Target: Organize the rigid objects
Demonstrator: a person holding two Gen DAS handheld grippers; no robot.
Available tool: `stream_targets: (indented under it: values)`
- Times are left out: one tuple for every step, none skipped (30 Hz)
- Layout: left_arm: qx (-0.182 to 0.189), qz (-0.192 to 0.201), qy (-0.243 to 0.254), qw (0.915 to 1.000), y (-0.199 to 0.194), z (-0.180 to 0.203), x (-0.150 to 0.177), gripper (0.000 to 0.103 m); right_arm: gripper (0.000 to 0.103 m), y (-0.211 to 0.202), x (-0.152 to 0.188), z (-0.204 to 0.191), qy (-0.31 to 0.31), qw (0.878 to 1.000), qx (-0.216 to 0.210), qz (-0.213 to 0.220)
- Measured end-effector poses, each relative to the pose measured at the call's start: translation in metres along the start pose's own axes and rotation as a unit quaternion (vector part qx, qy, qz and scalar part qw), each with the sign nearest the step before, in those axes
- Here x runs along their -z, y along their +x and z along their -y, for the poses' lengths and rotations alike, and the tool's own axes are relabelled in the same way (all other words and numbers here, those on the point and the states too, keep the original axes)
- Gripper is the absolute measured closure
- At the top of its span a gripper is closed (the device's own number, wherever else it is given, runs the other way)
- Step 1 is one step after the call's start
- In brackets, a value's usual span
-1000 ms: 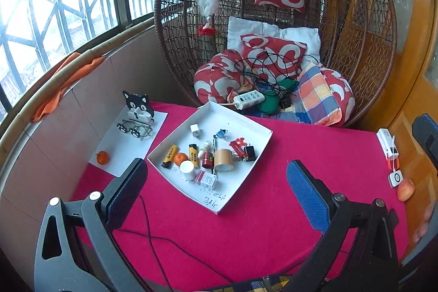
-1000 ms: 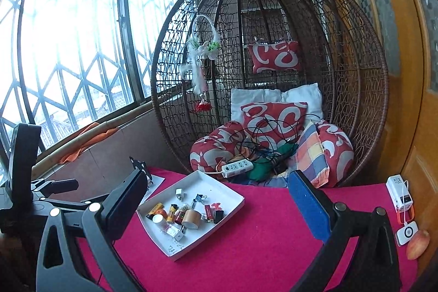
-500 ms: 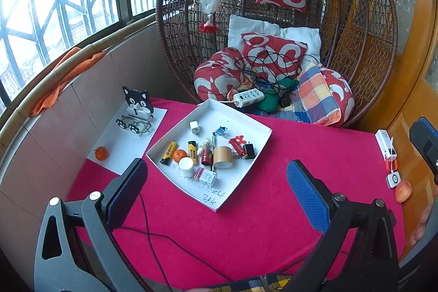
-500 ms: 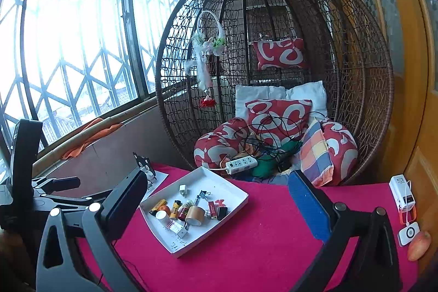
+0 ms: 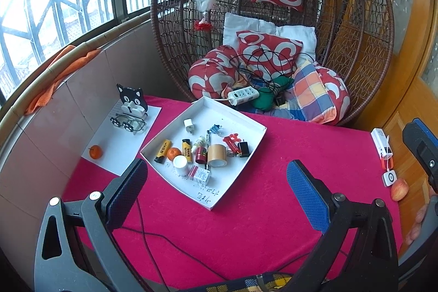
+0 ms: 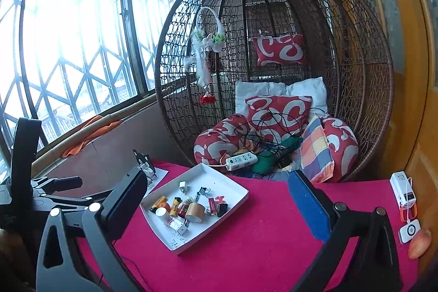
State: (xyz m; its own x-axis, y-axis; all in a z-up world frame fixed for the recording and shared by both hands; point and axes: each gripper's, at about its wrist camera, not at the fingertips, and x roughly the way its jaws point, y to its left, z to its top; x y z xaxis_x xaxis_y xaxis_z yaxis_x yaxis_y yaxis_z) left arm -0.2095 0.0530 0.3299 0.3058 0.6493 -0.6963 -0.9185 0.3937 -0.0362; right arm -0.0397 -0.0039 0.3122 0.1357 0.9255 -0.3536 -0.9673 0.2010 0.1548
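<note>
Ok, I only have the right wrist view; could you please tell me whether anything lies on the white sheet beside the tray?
Observer: Yes, a small orange sits on the sheet, near its left edge.
Operator: Thank you; anything else there?
Observer: A pair of glasses lies in front of the cat stand.
Operator: Are the left tongs holding anything?
Observer: No, the left tongs are open and empty above the red cloth.

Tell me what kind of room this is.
Probably an enclosed balcony or sunroom at home: a wicker egg chair piled with cushions, curved barred windows, and a red-covered table holding a white tray of small household items.
</note>
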Motion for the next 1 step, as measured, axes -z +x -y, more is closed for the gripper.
stream_targets:
  values:
    - [-0.001, -0.001, 0.0, 1.0, 0.0, 0.0001, 0.0002, 0.001, 0.0, 0.0003, 0.0, 0.0001, 0.0, 1.0, 0.0, 0.0]
